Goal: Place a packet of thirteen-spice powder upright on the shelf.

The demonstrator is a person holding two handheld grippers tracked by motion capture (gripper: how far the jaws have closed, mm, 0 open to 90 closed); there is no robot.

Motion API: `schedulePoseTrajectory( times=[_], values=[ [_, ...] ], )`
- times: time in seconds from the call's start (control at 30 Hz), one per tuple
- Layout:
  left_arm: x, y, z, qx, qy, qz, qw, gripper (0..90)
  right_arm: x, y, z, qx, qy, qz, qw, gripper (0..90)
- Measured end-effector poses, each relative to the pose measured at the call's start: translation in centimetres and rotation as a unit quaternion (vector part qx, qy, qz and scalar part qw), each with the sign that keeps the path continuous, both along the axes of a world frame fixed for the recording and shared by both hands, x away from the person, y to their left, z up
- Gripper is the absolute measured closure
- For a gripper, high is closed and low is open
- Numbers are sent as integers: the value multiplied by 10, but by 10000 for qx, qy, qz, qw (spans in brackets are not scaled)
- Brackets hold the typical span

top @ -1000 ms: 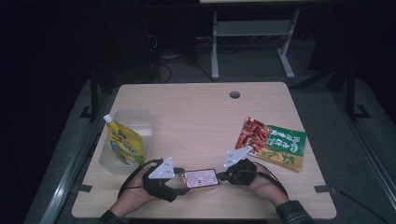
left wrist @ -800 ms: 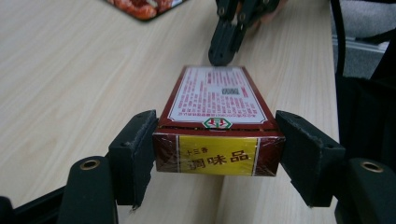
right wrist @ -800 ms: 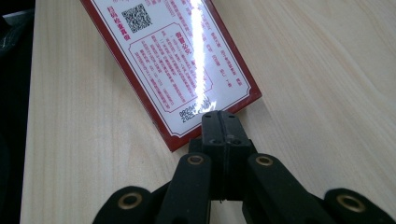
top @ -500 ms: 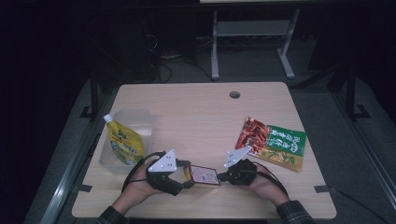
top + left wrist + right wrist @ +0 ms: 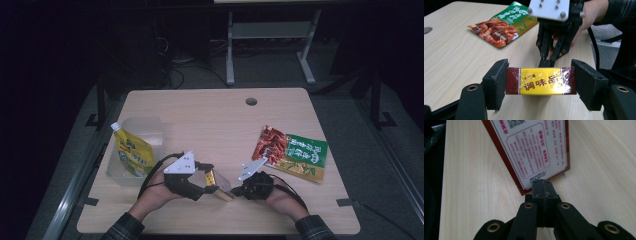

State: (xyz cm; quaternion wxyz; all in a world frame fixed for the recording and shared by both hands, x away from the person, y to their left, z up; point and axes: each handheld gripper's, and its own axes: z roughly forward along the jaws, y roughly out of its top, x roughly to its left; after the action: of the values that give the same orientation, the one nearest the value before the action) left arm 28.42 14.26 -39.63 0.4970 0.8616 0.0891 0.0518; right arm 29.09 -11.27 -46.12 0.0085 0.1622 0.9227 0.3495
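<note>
Holding: the left gripper [image 5: 207, 184] has a small seasoning box [image 5: 540, 81] clamped between its two black pads, one pad on each short end, at the near middle of the table [image 5: 210, 115].
Box position: tipped up on edge, its far-right lower end down by the tabletop and against the tip of the right gripper [image 5: 235, 190]; whether that end actually touches the wood cannot be told.
Box look: dark red ends, a yellow middle panel with red characters, shiny film wrap; in the right gripper view its back face [image 5: 531, 150] is white with pink print and a red border, leaning over the table.
Left claw: jaws spread to the box's length and pressed on it, seen plainly in the left gripper view.
Right claw: jaws pressed flat together with nothing between them, tip just at the lower edge of the box.
Hands: both come in from the near edge, close together, a plaid sleeve on each forearm.
Snack packet [image 5: 292, 152]: green and red, lying flat at the right of the table, just beyond the right hand.
Clear tub [image 5: 145, 131]: at the left, with a yellow spouted pouch [image 5: 132, 152] leaning inside it.
Cable hole [image 5: 251, 101]: far middle of the tabletop.
</note>
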Motion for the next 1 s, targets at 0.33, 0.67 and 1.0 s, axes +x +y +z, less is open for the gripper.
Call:
schedulePoseTrajectory(
  times=[0.33,0.67,1.0],
  values=[
    [5,-17,1,-148,-14,-102,9998,318,-1,2,-1,48,101,77,9999,900],
    [8,-27,1,-219,46,-117,9997,314,-1,4,-2,50,97,125,9999,900],
    [9,-27,2,-258,110,-60,9996,263,-1,2,-1,89,96,98,9999,900]
  ],
)
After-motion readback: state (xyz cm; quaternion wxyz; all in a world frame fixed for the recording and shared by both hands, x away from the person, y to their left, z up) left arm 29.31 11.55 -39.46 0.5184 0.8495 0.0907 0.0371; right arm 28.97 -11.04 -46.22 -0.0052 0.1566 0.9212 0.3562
